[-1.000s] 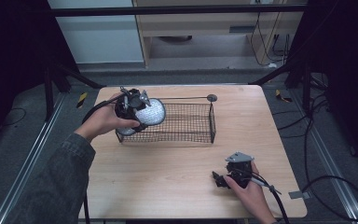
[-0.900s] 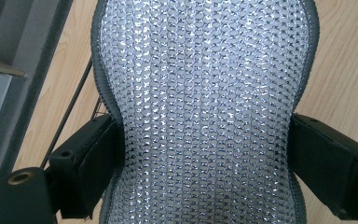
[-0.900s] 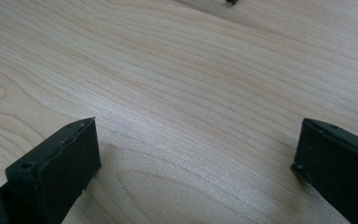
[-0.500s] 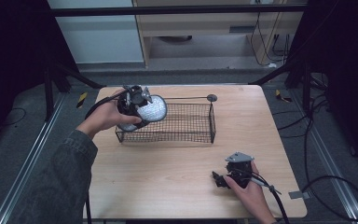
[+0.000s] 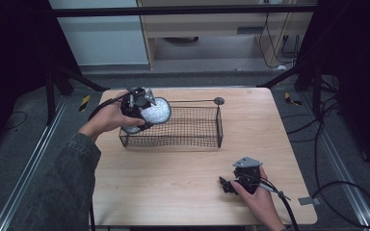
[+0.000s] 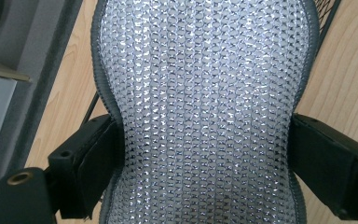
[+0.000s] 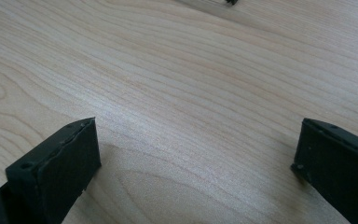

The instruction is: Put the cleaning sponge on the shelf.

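Silver and shiny, a pad [image 5: 155, 111] with a dark edge hangs in the air over the left end of a wire basket [image 5: 192, 139]. The left gripper [image 5: 137, 113] has it tight. In the left gripper view the two black jaws press in on the narrow middle of the pad [image 6: 205, 112], one on each side.

The basket sits on the far half of a wood table [image 5: 173, 192]. A thin rod with a round knob [image 5: 218, 100] lies just past its far edge.

The right gripper [image 5: 232, 185] rests on the table at the near right, well apart from the basket. In the right gripper view its jaws stand wide apart and hold nothing, with bare wood [image 7: 191, 93] between them.

I think the job is to put the pad in the basket. The picking up is done. The pad is over the basket but not yet down in it, so lowering it and letting go are left.

Some things are hard to see. The pad fills most of the left gripper view and is cut off at the top and bottom, so I cannot tell its full shape. I cannot tell if anything lies in the basket under the pad. The person's arms [image 5: 62, 183] are cut off at the near edge.
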{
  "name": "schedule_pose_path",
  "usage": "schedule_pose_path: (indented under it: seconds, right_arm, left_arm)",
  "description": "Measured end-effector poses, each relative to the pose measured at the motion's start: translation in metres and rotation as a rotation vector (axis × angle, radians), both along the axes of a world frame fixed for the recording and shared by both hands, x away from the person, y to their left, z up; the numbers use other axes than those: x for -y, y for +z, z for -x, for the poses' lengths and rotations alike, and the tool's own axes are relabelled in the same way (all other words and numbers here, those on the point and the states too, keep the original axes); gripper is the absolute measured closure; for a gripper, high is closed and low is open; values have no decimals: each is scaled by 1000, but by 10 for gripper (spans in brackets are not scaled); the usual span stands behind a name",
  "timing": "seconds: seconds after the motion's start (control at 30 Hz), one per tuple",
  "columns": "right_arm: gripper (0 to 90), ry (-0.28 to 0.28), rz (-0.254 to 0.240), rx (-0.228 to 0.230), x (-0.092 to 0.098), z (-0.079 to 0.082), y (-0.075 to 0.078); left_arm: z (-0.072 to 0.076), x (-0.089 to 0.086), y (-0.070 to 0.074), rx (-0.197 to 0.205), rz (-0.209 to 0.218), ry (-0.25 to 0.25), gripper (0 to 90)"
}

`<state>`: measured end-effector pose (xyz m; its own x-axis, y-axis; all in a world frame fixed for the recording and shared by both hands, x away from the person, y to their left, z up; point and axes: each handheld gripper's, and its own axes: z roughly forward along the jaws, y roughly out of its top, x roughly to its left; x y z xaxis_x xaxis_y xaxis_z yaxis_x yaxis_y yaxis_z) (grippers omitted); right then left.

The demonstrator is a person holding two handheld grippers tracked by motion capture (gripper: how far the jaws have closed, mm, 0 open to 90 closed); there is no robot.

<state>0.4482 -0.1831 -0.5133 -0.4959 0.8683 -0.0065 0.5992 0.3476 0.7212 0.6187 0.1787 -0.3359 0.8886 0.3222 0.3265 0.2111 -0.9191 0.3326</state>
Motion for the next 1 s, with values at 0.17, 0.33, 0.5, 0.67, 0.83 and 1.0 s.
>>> schedule_pose_path:
  seconds: [0.17, 0.33, 0.5, 0.67, 0.83, 1.0]
  right_arm:
    - [4, 0, 0, 0, 0, 0, 0]
    - [4, 0, 1, 0, 0, 0, 0]
    - [3, 0, 0, 0, 0, 0, 0]
    - [4, 0, 1, 0, 0, 0, 0]
    - [4, 0, 1, 0, 0, 0, 0]
    - [3, 0, 0, 0, 0, 0, 0]
  left_arm:
    - [-2, -3, -3, -9, -12, -3, 109]
    - [-6, -4, -7, -13, -13, -3, 108]
    - [-9, -3, -9, -14, -15, -10, 108]
    - [-11, -1, -12, -16, -15, -18, 107]
    - [-14, 0, -13, -15, -10, -18, 107]
    - [-15, 0, -14, -14, -4, -15, 106]
